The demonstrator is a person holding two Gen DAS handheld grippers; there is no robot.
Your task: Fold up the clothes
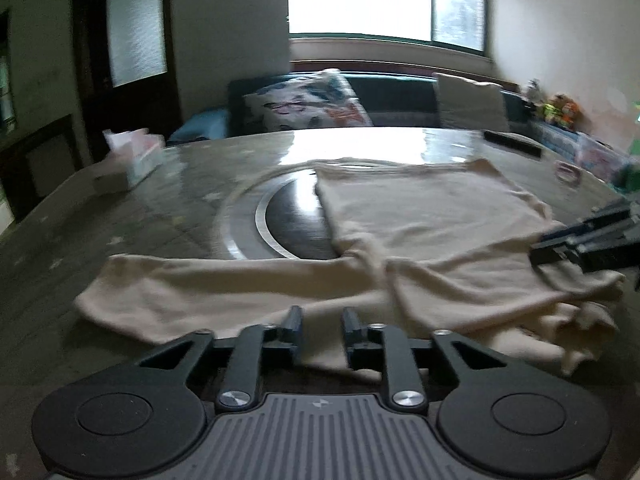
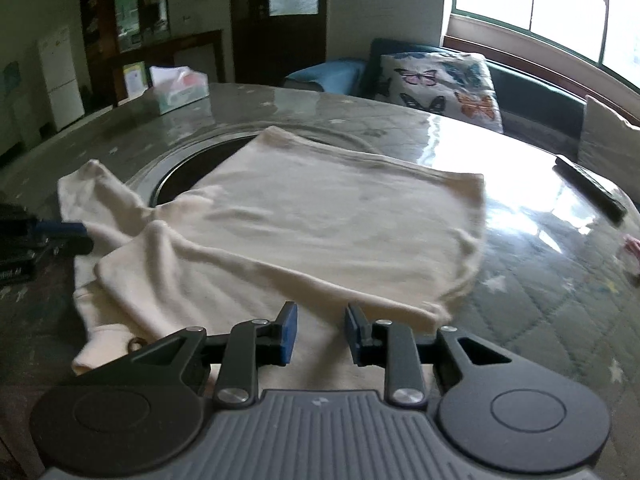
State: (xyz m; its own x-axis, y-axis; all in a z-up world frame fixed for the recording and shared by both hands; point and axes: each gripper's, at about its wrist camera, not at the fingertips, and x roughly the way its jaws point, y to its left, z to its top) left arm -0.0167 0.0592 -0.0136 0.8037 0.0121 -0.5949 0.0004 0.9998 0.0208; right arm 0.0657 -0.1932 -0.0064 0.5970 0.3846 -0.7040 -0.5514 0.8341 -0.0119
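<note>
A cream long-sleeved garment lies on the round table, its body flat and partly folded, one sleeve stretched out to the left. In the right wrist view the garment fills the middle, with a cuff at lower left. My left gripper is open and empty, just above the near edge of the sleeve. My right gripper is open and empty over the garment's near edge. Each gripper shows in the other's view: the right one at the right, the left one at the left.
The table has a glossy quilted cover and a dark round inset partly under the garment. A tissue box stands at far left, a dark remote at far right. A sofa with a butterfly cushion lies behind.
</note>
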